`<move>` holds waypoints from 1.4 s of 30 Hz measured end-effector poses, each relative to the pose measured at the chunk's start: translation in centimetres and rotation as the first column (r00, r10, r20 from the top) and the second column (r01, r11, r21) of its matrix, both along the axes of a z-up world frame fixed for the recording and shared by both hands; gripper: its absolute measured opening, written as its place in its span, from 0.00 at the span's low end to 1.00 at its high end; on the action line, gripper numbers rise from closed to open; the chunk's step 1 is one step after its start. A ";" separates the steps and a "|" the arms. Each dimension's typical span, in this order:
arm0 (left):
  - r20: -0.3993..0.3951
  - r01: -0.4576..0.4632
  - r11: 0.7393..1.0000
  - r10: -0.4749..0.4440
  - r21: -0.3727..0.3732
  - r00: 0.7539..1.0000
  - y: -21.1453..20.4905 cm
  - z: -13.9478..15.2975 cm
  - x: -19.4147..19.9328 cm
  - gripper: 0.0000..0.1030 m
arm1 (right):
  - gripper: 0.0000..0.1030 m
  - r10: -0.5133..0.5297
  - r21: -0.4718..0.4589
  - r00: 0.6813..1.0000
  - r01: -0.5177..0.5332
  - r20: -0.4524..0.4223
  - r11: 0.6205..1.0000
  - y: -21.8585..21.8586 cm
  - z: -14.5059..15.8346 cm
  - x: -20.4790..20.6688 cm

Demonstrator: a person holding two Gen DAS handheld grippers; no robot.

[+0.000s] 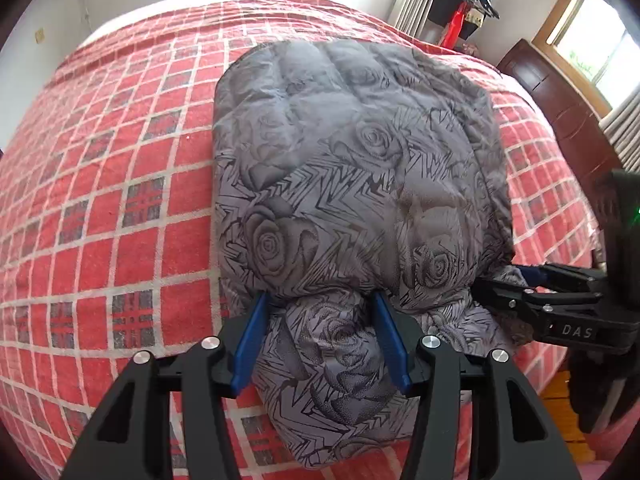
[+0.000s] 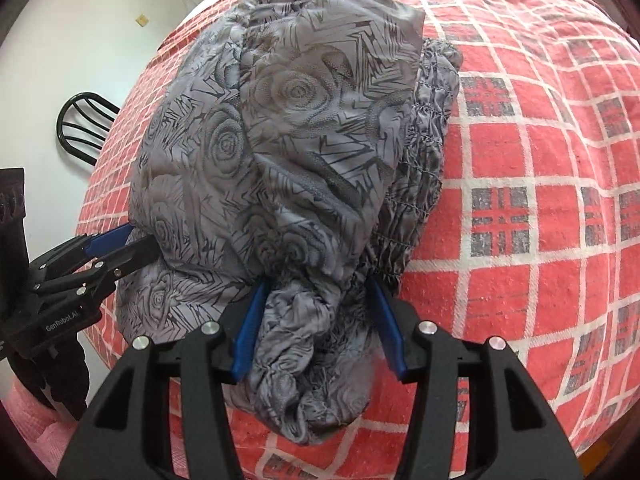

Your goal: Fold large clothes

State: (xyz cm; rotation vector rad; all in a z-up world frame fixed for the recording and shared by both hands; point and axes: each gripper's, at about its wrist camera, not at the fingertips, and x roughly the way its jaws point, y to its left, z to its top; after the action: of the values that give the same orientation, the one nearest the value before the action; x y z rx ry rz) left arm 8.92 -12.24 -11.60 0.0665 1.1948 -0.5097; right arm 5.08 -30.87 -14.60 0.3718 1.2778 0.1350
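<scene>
- On the red checked bedspread (image 1: 120, 184): lying in a puffy heap, a grey rose-print padded jacket (image 1: 352, 152), folded over on itself.
- At the jacket's near edge: clamping a bunched wad of its fabric between blue pads (image 1: 250, 344), the left gripper (image 1: 320, 300).
- Further right along that edge: gripping a crumpled fold (elastic-gathered hem just beside it), the right gripper (image 2: 316, 284).
- Beyond the bed: standing against the white wall, a black chair (image 2: 82, 128); showing at the far right, a dark wooden headboard (image 1: 560, 96).
</scene>
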 end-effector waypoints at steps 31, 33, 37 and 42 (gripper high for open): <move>-0.108 -0.005 0.982 -0.015 -0.189 0.994 5.4 1.2 5.7 0.76 | 0.89 -0.092 0.416 0.996 0.088 -0.012 0.905 -8.2 -0.7 6.1; -0.135 0.003 0.978 -0.032 -0.207 0.990 5.4 0.3 6.3 0.77 | 0.90 -0.078 0.429 0.997 0.078 -0.018 0.900 -7.9 -1.1 6.9; -0.186 0.003 0.965 -0.054 -0.263 0.981 5.5 -1.3 7.2 0.81 | 0.93 -0.050 0.458 0.998 0.059 -0.032 0.887 -7.6 -2.3 9.0; -0.234 0.007 0.941 -0.091 -0.340 0.968 5.5 -2.7 8.4 0.87 | 0.93 -0.032 0.522 0.998 0.053 -0.049 0.852 -7.2 -3.9 11.3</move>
State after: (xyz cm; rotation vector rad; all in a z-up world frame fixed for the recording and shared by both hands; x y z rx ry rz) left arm 17.36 -6.71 -14.31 -0.2685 1.3345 -0.7784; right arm 16.41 -38.11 -18.47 0.8764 1.2577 0.4467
